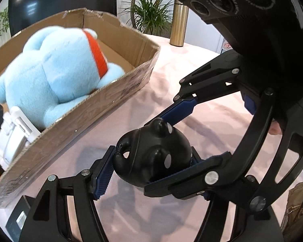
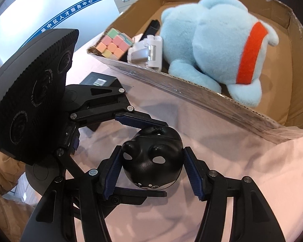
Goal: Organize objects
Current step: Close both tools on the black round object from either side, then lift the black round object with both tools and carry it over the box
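Cloth (image 2: 252, 171) of a pale pink is seen under everything in the right wrist view. A round black toy (image 2: 153, 161) with two ear bumps and white eye spots is pinched above the cloth by the left gripper (image 2: 163, 159), which reaches in from the left; one finger is pressed on the toy's top and the other lies beneath it. The right gripper (image 2: 152, 151) is held spread around the same toy. Its left pad (image 2: 113, 169) is set against the toy's side, while the right pad (image 2: 192, 173) stands just beside it. Beyond the toy a cardboard box (image 2: 212, 104) is placed on the cloth. Inside it a blue plush (image 2: 212, 40) with an orange band is laid, and beside it are a white and silver gadget (image 2: 147, 52) and a pastel puzzle cube (image 2: 113, 44). A flat dark case (image 2: 99, 80) is seen on the cloth, just outside the box.

In the left wrist view the black toy (image 1: 151, 153) is gripped between the left gripper's two blue pads (image 1: 104, 173), near the box wall (image 1: 80, 125). One finger (image 1: 179, 111) of the right gripper is laid against an ear bump. The blue plush (image 1: 56, 70) is seen over the box rim, blurred. A gold cylinder (image 1: 178, 24) is stood at the far edge of the cloth.
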{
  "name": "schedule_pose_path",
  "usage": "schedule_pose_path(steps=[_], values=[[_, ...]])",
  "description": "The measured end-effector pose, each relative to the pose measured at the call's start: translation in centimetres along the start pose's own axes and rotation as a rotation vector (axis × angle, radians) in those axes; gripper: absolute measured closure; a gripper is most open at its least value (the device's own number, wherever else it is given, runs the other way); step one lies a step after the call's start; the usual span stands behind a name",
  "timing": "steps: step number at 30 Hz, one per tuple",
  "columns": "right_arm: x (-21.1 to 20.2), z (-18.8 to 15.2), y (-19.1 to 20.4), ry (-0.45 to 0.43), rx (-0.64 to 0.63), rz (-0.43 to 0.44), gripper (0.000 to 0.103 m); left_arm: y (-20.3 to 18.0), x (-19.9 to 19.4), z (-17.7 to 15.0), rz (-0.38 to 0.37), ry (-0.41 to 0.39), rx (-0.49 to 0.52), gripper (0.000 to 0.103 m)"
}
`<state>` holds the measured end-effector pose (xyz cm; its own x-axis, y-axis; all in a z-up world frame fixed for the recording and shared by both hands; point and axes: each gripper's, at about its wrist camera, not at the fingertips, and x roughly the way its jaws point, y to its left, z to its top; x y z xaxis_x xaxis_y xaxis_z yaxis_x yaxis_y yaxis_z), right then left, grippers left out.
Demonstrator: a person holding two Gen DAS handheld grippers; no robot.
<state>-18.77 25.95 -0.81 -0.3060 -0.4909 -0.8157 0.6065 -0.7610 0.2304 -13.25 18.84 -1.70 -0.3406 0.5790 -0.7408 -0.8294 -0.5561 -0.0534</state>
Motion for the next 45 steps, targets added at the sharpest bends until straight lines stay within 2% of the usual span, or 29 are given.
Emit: schedule_pose_path(steps=[1,3,6,7,9,16,22,23,35,41,45], values=[[-0.5,-0.2,0.2,-0.003,-0.007,-0.003,0.045,-1.0,0.0,0.4,0.005,-0.003,0.006,0.035],[-1.1,-0.4,1.0,-0.011,-0.022,-0.011,0.045,-0.5,-1.1,1.0,0.017,-0.013,0.017,0.035],[-4.4,-2.2,0.8,-0.030,-0.041,-0.018,0.045,0.9,-4.0,-0.1,0.030,-0.031,0.027,0.035],[-4.9,-2.2,1.3,-0.036,-0.051,-0.023,0.045,2.2,-5.3,-0.3,0.035,-0.036,0.032,0.035],[-6.1,-2.3,1.2,-0.042,-0.064,-0.029,0.045,2.1,-6.7,-0.7,0.051,-0.044,0.047,0.035],[-8.3,-1.1,3.4,-0.066,-0.118,-0.042,0.045,2.4,-8.6,0.5,0.104,-0.074,0.067,0.035],[-8.5,2.5,4.8,-0.082,-0.174,-0.044,0.045,3.8,-10.8,0.7,0.156,-0.104,0.058,0.035],[-8.5,3.0,4.9,-0.086,-0.177,-0.042,0.045,5.1,-9.9,2.5,0.162,-0.108,0.055,0.035],[-6.4,10.7,4.2,-0.093,-0.245,-0.022,0.045,13.3,-10.5,5.0,0.228,-0.124,0.020,0.035],[-3.6,14.7,3.1,-0.073,-0.264,-0.005,0.045,18.3,-9.3,5.5,0.233,-0.109,-0.004,0.035],[-1.6,17.6,1.7,-0.068,-0.252,0.015,0.045,21.9,-8.9,5.6,0.211,-0.105,-0.039,0.035]])
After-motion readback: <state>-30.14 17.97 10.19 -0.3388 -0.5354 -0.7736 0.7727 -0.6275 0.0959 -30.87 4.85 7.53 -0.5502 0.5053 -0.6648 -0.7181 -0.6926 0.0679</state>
